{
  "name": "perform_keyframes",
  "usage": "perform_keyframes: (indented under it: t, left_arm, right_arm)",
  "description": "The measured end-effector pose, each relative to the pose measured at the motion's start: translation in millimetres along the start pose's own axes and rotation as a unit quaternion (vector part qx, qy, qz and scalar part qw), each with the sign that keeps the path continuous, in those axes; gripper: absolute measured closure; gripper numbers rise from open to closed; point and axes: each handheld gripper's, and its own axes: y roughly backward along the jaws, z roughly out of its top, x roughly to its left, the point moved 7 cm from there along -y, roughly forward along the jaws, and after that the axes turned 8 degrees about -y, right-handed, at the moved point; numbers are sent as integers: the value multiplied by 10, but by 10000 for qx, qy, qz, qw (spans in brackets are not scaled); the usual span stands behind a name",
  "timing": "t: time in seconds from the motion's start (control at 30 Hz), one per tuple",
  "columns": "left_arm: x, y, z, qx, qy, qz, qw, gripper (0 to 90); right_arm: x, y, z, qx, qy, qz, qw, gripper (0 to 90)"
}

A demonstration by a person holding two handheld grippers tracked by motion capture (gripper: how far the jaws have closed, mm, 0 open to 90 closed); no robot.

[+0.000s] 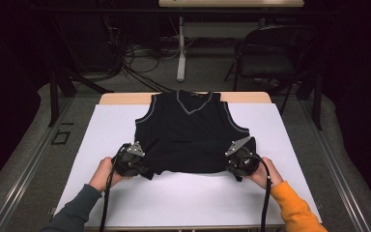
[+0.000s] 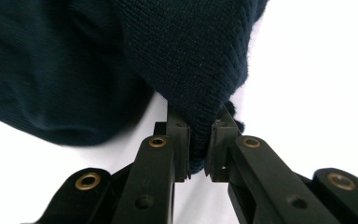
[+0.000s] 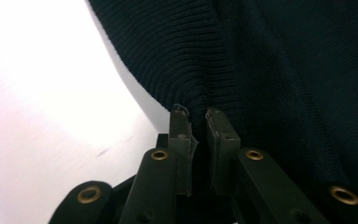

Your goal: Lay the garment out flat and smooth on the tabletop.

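A dark knitted sleeveless vest point(image 1: 191, 130) with grey trim at its V-neck and armholes lies front up on a white sheet point(image 1: 125, 193) that covers the table point(image 1: 125, 98); its neck points toward the far edge and its hem lies toward the person. The left gripper point(image 1: 142, 166) sits at the hem's left corner, held by the left hand point(image 1: 104, 174); in the left gripper view its jaws are closed on a bunched fold of the ribbed hem, the knit squeezed between the pads point(image 2: 182, 140) and lifted clear of the sheet just behind them. The right gripper point(image 1: 232, 166) sits at the hem's right corner in the right hand point(image 1: 265, 174); in the right gripper view its jaws stand almost together with dark fabric running down between them, and they appear to pinch it, though the cloth inside the narrow gap is too dark to make out well. Between the two grippers the hem hangs in a shallow curve; a shadow lies under it on the sheet. Beyond the table stand a dark folding chair point(image 1: 270, 53) and loose cables point(image 1: 140, 58) on the floor.
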Motion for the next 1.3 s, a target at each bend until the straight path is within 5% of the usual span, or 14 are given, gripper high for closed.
perform_keyframes:
  t: [0.3, 0.37, 0.5, 0.67, 0.73, 0.87, 1.0, 1.13, 1.3]
  left_arm:
    - [-331, 94, -208, 266, -124, -479, 9984, 808]
    - [-346, 125, -233, 319, -104, -509, 9981, 717]
    - [-277, 330, -179, 21, 54, -295, 9995, 482]
    - [-115, 498, -92, -72, 114, 144, 9998, 443]
    - [-40, 432, -67, 104, 131, 381, 9991, 447]
    - [22, 113, 3, 368, 163, 304, 9987, 452]
    - [12, -145, 61, 547, 163, 198, 9982, 452]
    - [-33, -231, 100, 515, 198, 92, 9984, 466]
    - [-86, -233, 65, 206, 353, -157, 9990, 749]
  right_arm:
    - [248, 112, -302, 469, 175, 439, 9978, 812]
    - [260, 104, -334, 531, 192, 517, 9971, 766]
    - [241, 164, -269, 378, 53, 675, 9970, 565]
    - [147, 285, -110, -83, -85, 530, 9985, 451]
    - [104, 245, -68, -123, -154, 326, 9993, 408]
    - [105, -13, -40, 206, -65, 189, 9996, 353]
    - [103, -218, -55, 443, -32, 117, 9989, 346]
    - [109, -214, -70, 369, -128, 275, 9989, 437]
    - [171, -189, -98, 199, -89, 436, 9988, 718]
